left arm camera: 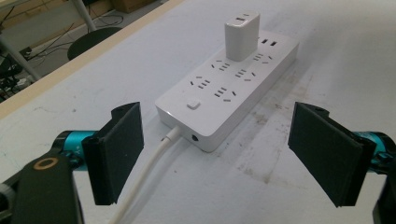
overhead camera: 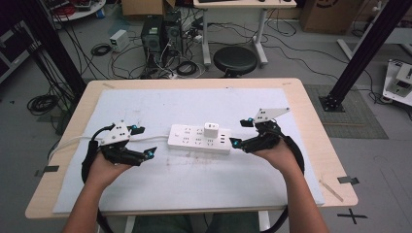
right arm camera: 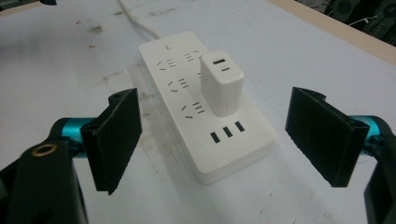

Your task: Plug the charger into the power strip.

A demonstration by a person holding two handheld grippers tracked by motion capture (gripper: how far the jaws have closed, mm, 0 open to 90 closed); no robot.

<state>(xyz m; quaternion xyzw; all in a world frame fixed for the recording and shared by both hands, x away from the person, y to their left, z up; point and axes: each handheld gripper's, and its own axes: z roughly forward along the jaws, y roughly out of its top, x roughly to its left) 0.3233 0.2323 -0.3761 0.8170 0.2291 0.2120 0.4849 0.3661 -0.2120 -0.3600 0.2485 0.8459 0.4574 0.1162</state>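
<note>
A white power strip point(overhead camera: 199, 140) lies across the middle of the white mat, with a white charger block point(overhead camera: 211, 130) plugged upright into its far row. The strip's cord point(left arm camera: 144, 175) leaves its left end. My left gripper point(overhead camera: 145, 141) is open just left of the strip, aimed at its cord end point(left arm camera: 187, 126). My right gripper point(overhead camera: 241, 132) is open at the strip's right end, where the USB ports point(right arm camera: 227, 132) face it. The charger point(right arm camera: 221, 83) stands between the right jaws' line of sight, still ahead of them. Nothing is held by either gripper.
The white mat point(overhead camera: 160, 189) covers most of the wooden table point(overhead camera: 318, 141). Beyond the far edge stand a black stool point(overhead camera: 235, 60), computer boxes point(overhead camera: 160, 34) and tangled cables on the floor. Black frame posts point(overhead camera: 364, 48) rise at both sides.
</note>
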